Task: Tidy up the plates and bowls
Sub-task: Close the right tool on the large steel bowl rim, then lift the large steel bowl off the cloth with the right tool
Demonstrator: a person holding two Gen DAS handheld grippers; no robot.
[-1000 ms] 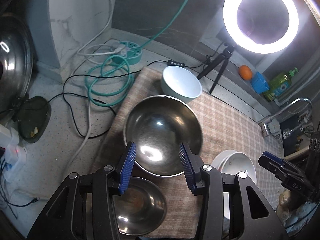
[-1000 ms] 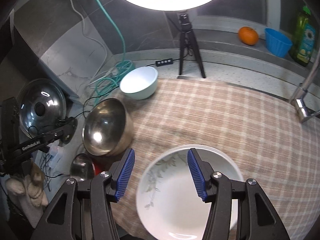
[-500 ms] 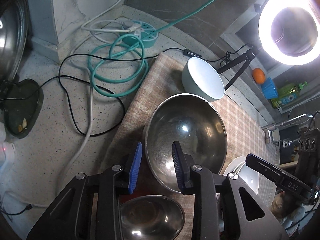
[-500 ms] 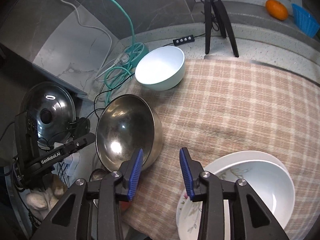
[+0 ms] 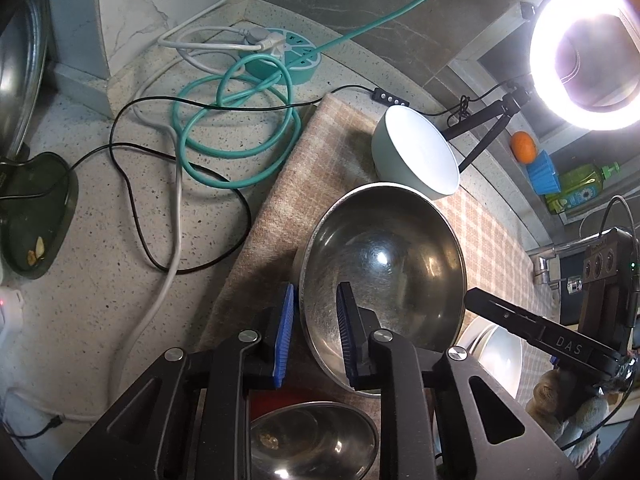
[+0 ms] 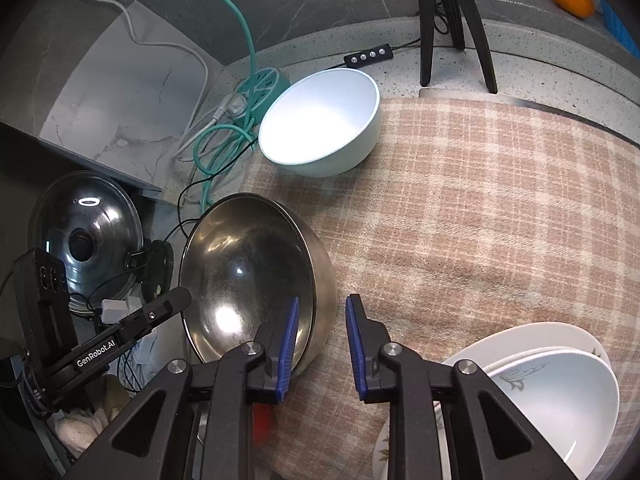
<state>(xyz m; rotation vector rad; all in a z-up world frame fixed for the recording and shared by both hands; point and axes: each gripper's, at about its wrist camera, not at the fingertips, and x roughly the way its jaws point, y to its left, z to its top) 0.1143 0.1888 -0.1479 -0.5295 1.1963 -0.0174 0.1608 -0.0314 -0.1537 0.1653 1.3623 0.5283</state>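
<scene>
Both claws are down at the big steel bowl (image 5: 382, 276) now, one on each side of it. The left claw (image 5: 314, 336) straddles the bowl's left rim, one blue pad outside, one inside; its jaws have just been closing, but a sliver of gap shows, so the pads are not yet pressing. The right claw (image 6: 322, 346) takes the opposite rim the same way, jaws also just closing, the outer pad clear of the steel wall. The bowl sits on the checked cloth (image 6: 460, 208) covering the surface. Far behind it stands the pale bowl (image 6: 320, 120); near right, a white bowl (image 6: 560, 396) rests on a plate (image 6: 516, 338). A small steel bowl (image 5: 312, 440) lies nearest.
</scene>
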